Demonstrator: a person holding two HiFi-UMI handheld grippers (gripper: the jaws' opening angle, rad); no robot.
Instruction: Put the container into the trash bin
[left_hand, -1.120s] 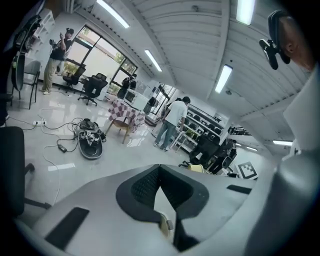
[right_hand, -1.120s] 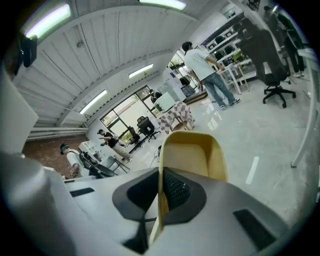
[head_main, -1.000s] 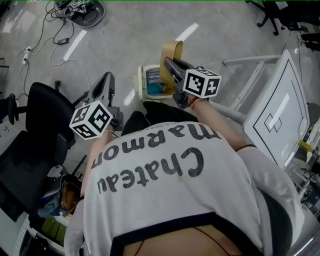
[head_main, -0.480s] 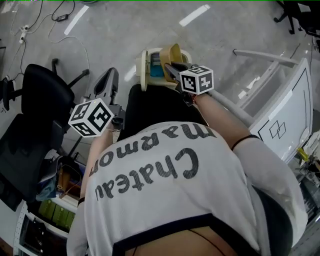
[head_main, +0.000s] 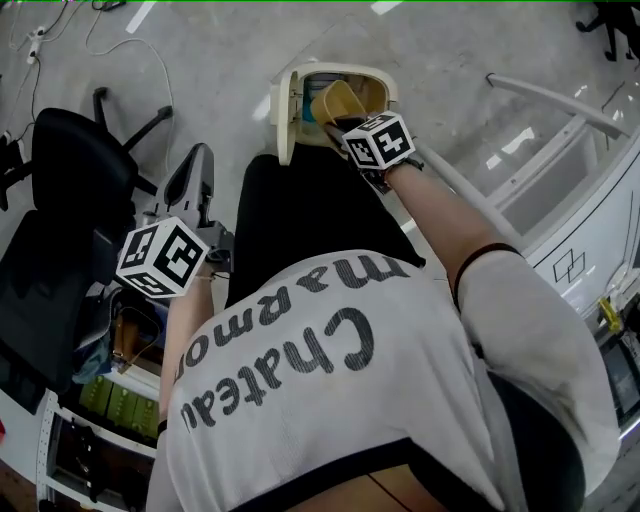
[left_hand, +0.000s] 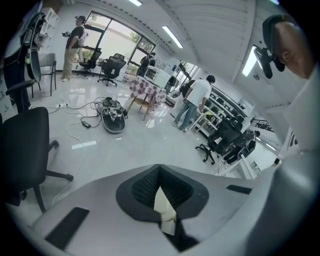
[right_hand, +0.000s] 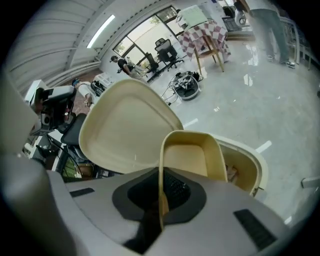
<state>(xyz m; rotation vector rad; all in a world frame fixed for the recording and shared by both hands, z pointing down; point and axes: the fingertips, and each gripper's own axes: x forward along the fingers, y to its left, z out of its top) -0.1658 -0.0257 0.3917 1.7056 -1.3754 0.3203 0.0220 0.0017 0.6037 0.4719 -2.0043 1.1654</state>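
My right gripper (head_main: 338, 122) is shut on the wall of a beige plastic container (head_main: 335, 100), which it holds tilted at the mouth of the cream trash bin (head_main: 285, 115). In the right gripper view the container (right_hand: 192, 155) stands up from the shut jaws. Behind it are the raised bin lid (right_hand: 125, 130) and the bin rim (right_hand: 252, 172). My left gripper (head_main: 200, 160) hangs off to the left over the floor, away from the bin. In its own view the left gripper (left_hand: 162, 212) is shut, with a small cream scrap (left_hand: 165, 205) pinched between the pads.
A black office chair (head_main: 60, 170) stands at the left, and low shelves (head_main: 110, 400) sit beneath it in the picture. A white frame (head_main: 560, 110) runs along the right. In the left gripper view, cables (left_hand: 85, 120) lie on the floor and people (left_hand: 192, 102) stand far off.
The right gripper has sunk with the container from above the bin down to its mouth and tipped further down. The left gripper has dropped a little. The view has shifted toward the bin.
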